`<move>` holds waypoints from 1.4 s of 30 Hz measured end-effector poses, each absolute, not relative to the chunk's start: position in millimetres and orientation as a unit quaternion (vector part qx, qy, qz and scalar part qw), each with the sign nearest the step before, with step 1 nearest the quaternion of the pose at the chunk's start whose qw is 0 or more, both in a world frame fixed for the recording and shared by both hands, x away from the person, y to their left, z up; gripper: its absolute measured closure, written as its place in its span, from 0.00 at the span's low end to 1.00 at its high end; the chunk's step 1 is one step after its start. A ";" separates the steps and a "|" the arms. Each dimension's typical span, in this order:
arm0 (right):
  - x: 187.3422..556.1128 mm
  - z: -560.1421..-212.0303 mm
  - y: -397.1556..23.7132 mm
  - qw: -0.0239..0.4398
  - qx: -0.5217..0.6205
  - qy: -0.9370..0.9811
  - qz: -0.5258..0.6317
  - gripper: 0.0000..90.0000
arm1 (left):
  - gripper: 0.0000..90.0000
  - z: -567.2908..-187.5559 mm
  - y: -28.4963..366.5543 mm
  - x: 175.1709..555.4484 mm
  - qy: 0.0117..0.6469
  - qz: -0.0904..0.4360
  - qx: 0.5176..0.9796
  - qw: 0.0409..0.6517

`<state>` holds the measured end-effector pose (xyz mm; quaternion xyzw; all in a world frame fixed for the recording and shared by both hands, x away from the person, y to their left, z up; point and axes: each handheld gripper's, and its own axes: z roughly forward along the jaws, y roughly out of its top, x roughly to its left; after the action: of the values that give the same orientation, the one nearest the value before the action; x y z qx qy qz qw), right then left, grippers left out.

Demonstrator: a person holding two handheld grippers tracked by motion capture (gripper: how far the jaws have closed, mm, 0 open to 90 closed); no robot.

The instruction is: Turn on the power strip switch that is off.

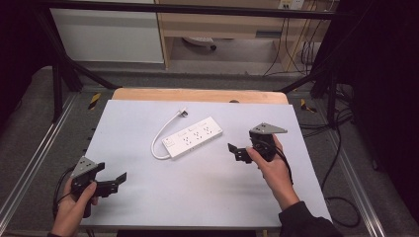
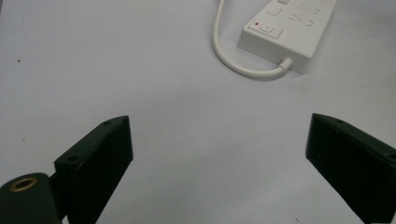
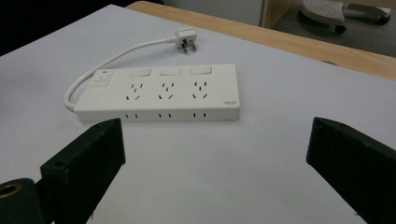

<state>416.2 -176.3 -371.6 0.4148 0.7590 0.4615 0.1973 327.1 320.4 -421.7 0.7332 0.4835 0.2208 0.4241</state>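
High view: pale grey table [image 1: 148, 207], wooden edge along its far side. White power strip [image 1: 192, 138] lies flat near centre frame, angled, its cord [image 1: 160, 136] looping round the left end and up to a plug [image 1: 183, 112] resting on the table. Left gripper [image 1: 112, 183] at lower left, held in the left hand [image 1: 74, 205], jaws spread with nothing between them, well apart from the strip. Right gripper [image 1: 238, 152] at centre right, held in the right hand [image 1: 272, 165], dark sleeve at the bottom edge; jaws point toward the strip, near its right end, not touching.

Left gripper view: both black jaws wide apart over bare table. Upper right of frame shows the switch end of the strip [image 2: 287, 25], red mark beside the switch, and the cord [image 2: 233, 56] curving out of it.

Right gripper view: jaws likewise spread, empty. Whole strip [image 3: 159, 93] across upper centre: three socket groups, three white buttons, a separate red-marked switch at its left end. Plug [image 3: 186, 37] prongs visible at top. Wheeled chair base [image 3: 345, 11] on the floor at upper right.
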 end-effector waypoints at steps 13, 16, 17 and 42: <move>448.3 -363.7 -152.5 0.200 0.423 0.756 0.459 0.07 | 0.08 -421.6 320.6 327.5 0.487 0.220 0.732 0.422; 456.4 -361.2 -146.4 0.195 0.419 0.758 0.461 0.06 | 0.08 -421.6 320.9 327.8 0.488 0.219 0.732 0.422; 458.5 -360.8 -145.2 0.194 0.418 0.758 0.461 0.06 | 0.08 -421.6 320.9 328.0 0.489 0.218 0.732 0.422; 508.7 -357.3 -113.6 0.221 0.417 0.742 0.476 0.08 | 0.08 -420.7 320.6 328.0 0.486 0.210 0.733 0.426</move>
<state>508.7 -113.6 -357.3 0.4171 0.7422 0.4758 0.2210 328.0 320.6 -420.7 0.7334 0.4865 0.2103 0.4258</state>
